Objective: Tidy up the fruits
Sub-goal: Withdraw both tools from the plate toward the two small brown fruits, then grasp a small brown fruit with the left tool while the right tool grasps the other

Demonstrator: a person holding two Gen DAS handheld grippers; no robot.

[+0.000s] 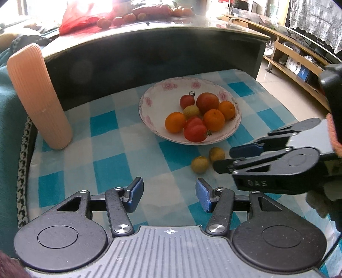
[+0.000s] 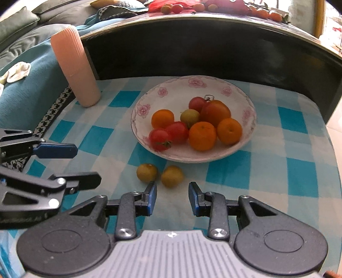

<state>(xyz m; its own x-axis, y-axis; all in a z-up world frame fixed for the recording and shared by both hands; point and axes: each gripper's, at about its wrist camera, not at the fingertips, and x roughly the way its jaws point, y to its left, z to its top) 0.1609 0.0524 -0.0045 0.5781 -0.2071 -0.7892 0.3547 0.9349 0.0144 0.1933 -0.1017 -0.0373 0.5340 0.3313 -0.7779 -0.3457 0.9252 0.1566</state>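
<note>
A white plate with a pink flower rim (image 1: pixel 149 102) (image 2: pixel 250 111) holds oranges (image 1: pixel 213 119) (image 2: pixel 202 135), red tomatoes (image 1: pixel 195 132) (image 2: pixel 159 139) and one yellow-green fruit (image 1: pixel 190 111) (image 2: pixel 189 116). Two small yellow fruits lie on the checked cloth in front of it: one (image 1: pixel 199 164) (image 2: pixel 147 172) on the left, the other (image 1: pixel 217 154) (image 2: pixel 172 176) beside it. My right gripper (image 2: pixel 172 196) (image 1: pixel 224 159) stands open just short of the right-hand yellow fruit, nothing between its pads. My left gripper (image 1: pixel 170 193) (image 2: pixel 85 165) is open over bare cloth, to the left of both fruits.
A pink ribbed cylinder (image 1: pixel 38 96) (image 2: pixel 74 64) stands upright at the cloth's far left corner. A dark table wall (image 1: pixel 149 57) rises behind the plate, with tomatoes and a red bag (image 1: pixel 85 15) on top. Teal sofa on the left, low shelf (image 1: pixel 299 62) on the right.
</note>
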